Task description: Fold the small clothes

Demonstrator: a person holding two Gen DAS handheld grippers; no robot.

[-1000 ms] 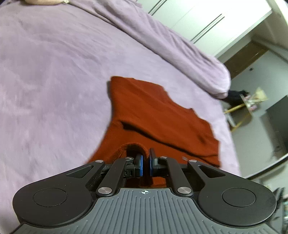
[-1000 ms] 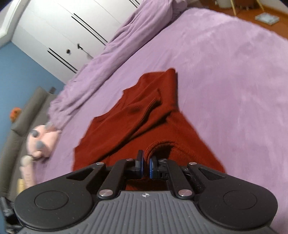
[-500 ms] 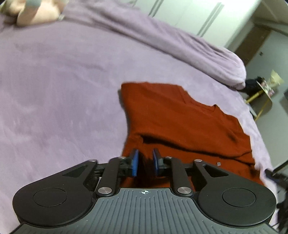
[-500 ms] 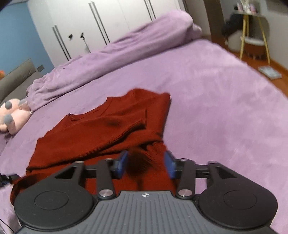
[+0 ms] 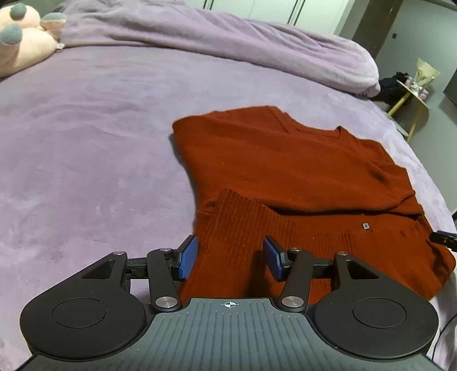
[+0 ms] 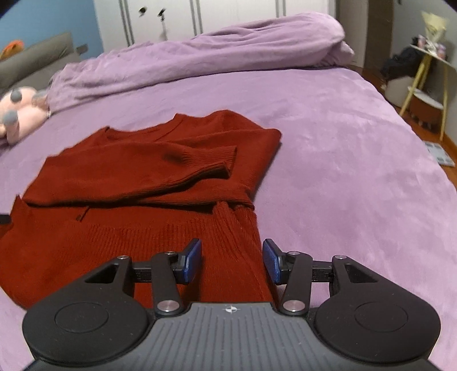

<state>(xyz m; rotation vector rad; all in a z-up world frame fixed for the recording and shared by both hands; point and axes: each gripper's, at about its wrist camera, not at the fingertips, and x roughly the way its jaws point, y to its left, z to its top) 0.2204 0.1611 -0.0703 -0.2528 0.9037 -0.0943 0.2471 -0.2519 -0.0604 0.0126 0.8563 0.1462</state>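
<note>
A rust-red knitted sweater (image 5: 285, 171) lies flat on the purple bed (image 5: 85, 137), sleeves folded across its body. My left gripper (image 5: 230, 258) is open, its blue pads either side of the ribbed hem at the sweater's near left corner. In the right wrist view the sweater (image 6: 142, 171) shows a folded sleeve cuff (image 6: 220, 159) on top. My right gripper (image 6: 232, 261) is open over the hem at the near right corner. Neither gripper holds cloth. The right gripper's tip shows at the right edge of the left wrist view (image 5: 444, 238).
A rolled purple duvet (image 6: 200, 60) runs along the far side of the bed. A pink plush toy (image 5: 20, 42) lies at the far left. A yellow-legged side table (image 6: 428, 74) stands beyond the bed's right edge. White wardrobe doors (image 6: 200, 17) are behind.
Both grippers were shut on the sweater's hem one second ago; both have opened and released it. The hem now lies flat on the bed, and both cameras have tilted up.
</note>
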